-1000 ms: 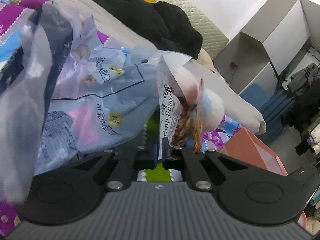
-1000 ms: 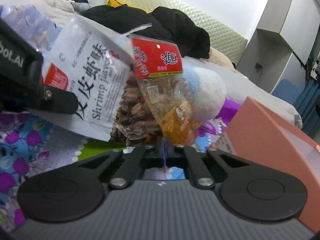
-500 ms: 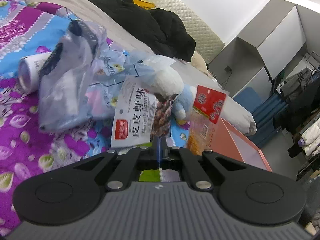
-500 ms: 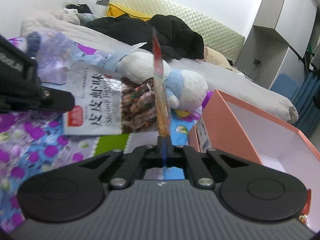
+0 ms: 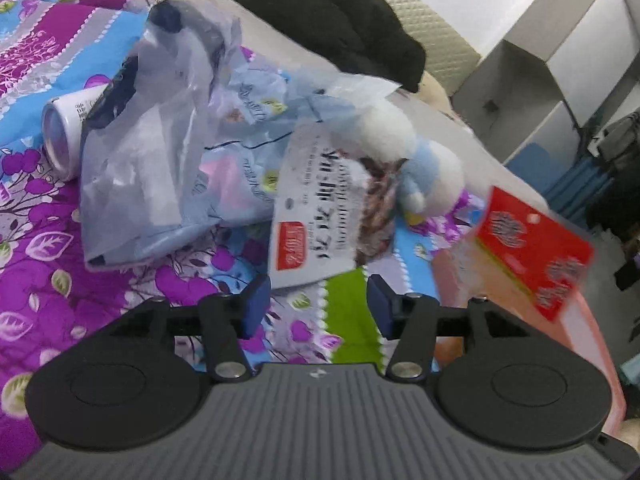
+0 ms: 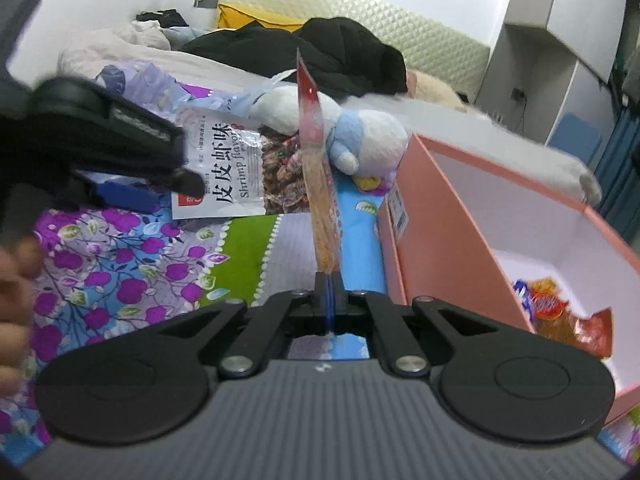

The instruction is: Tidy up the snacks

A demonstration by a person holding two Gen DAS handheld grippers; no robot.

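Left wrist view, left to right. At 9 o'clock a small white canister (image 5: 66, 136) lies on the floral bedspread (image 5: 48, 272), partly under a crumpled pale plastic bag (image 5: 160, 160). At centre, my left gripper (image 5: 316, 304) has its fingers spread apart and holds nothing; the shrimp-flavour snack bag (image 5: 320, 216) hangs or lies just beyond the fingertips, toward 12 o'clock, free of them. Whether it rests on the bedspread I cannot tell. A white-and-blue plush toy (image 5: 416, 168) sits behind it, toward 1 o'clock. At 3 o'clock the red-topped snack packet (image 5: 532, 252) shows, blurred.

Right wrist view, left to right. At 9 o'clock my left gripper appears side-on, beside the shrimp-flavour snack bag. At centre, my right gripper (image 6: 329, 304) is clamped on the lower edge of the red-topped snack packet, which stands edge-on toward 12 o'clock. At 3 o'clock the pink box (image 6: 440, 216) stands open, with several wrapped snacks (image 6: 560, 316) already lying in its near corner.

Step in hand, as I judge it: carrying the packet to the box. The next move calls for swinging my right gripper toward 3 o'clock, clearing the near wall, then letting go above the floor of the box.
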